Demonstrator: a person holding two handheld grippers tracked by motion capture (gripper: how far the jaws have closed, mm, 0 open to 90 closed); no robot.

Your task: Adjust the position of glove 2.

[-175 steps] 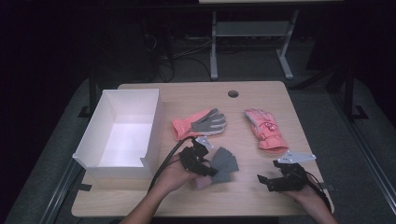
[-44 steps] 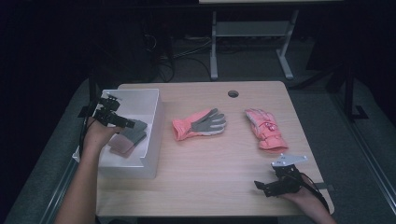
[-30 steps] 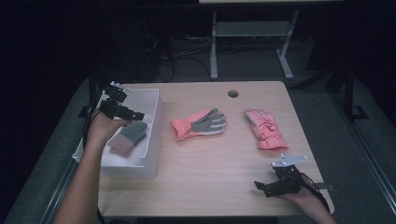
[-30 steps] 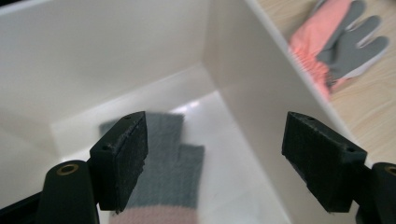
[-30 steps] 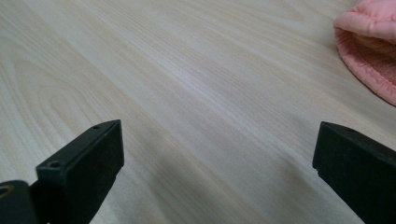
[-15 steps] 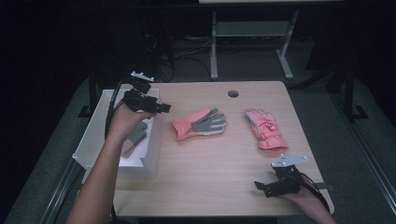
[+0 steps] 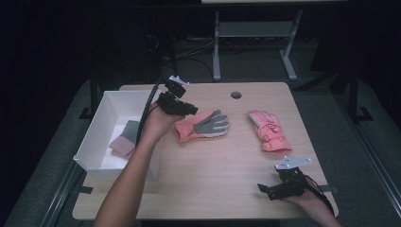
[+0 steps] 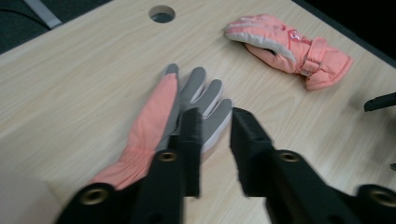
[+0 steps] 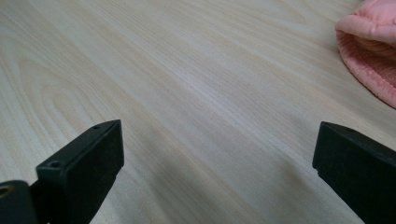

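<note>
While the left gripper (image 7: 188, 109), jaws just narrowed and empty, hovers at its cuff, the salmon-and-grey glove (image 7: 202, 126) stretches toward three o'clock; the right gripper (image 7: 265, 190) gapes far off.

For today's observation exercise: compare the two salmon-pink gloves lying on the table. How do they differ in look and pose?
The thin glove lies flat with grey fingers spread, pointing right in the high view; the padded glove is thick and puffy, with its fingers together pointing toward the table's far edge. The padded glove has a wrist strap; the thin one has a plain knit cuff. Both are salmon-pink with grey and lie untouched on the table.
</note>
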